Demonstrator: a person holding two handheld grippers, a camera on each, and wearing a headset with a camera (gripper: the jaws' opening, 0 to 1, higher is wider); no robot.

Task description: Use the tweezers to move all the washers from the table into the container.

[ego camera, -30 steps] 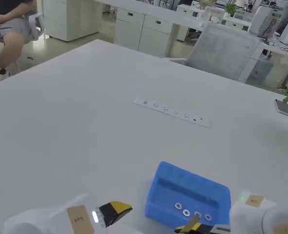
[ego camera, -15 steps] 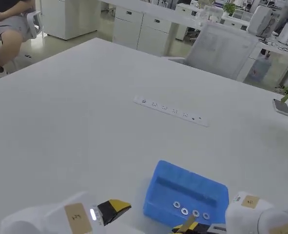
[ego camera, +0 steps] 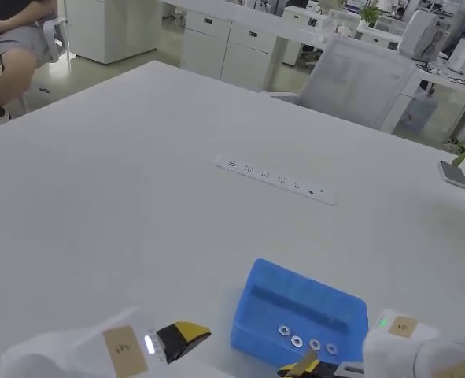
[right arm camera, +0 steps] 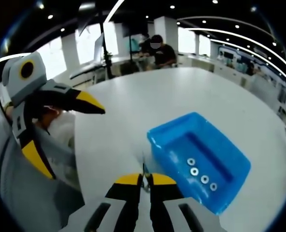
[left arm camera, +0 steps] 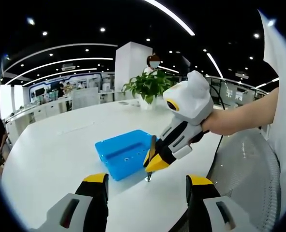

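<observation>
The right gripper (right arm camera: 143, 180) is clenched on the tweezers (left arm camera: 147, 177), its yellow-tipped jaws nearly together with the thin metal between them. In the left gripper view the tweezers' tip points down at the table (ego camera: 138, 197) just beside the blue container (right arm camera: 198, 159); whether it touches the tabletop I cannot tell. From the right gripper's jaws the container lies at about 2 o'clock, close by. Four washers (right arm camera: 194, 171) rest in a row on its floor. The left gripper (left arm camera: 148, 180) is released, its jaws spread wide with nothing between them. In its own view the right gripper is at 12 o'clock and the container at 11 o'clock. In the head view the left gripper's yellow-and-black tip sits at 9 o'clock from the container and apart from it, near the lower edge. Farther out on the table, at 12 o'clock from the container, lies a white power strip (ego camera: 275, 179), well apart from it. A phone (ego camera: 452, 173) lies at the table's far right edge. Beyond the table stand a pale chair (ego camera: 358, 79) and white cabinets (ego camera: 224, 47), and a person (ego camera: 12, 35) sits at the upper left.
</observation>
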